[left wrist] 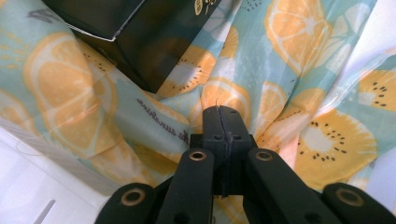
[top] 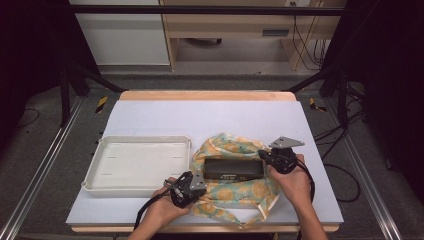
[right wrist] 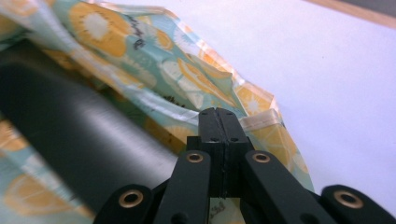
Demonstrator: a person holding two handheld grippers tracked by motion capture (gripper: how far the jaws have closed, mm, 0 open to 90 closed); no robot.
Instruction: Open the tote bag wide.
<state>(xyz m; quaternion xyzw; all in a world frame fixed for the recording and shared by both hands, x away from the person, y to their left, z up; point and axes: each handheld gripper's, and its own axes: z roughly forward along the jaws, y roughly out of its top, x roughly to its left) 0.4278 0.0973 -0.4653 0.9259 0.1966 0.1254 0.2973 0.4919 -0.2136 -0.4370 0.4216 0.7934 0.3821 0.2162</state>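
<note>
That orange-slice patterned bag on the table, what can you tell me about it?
The bag looks like thin, glossy, see-through plastic, pale teal printed with orange and kiwi slices and some dark script. It lies crumpled and gaping on the white table, right of the cream tray. A black box rests inside its mouth. The left gripper and right gripper are at its opposite edges, jaws shut; whether they pinch the film is unclear.

At the lower middle of the high view, the fruit-print bag (top: pixel 235 192) looks like thin, smooth, slightly glossy plastic film, and the black box (top: pixel 234 169) lying in it looks like matt card with a faint sheen. To its left, the cream tray (top: pixel 95 176) is smooth moulded plastic. The table (top: pixel 210 117) has a matt pale top with a wooden edge at the back.
</note>
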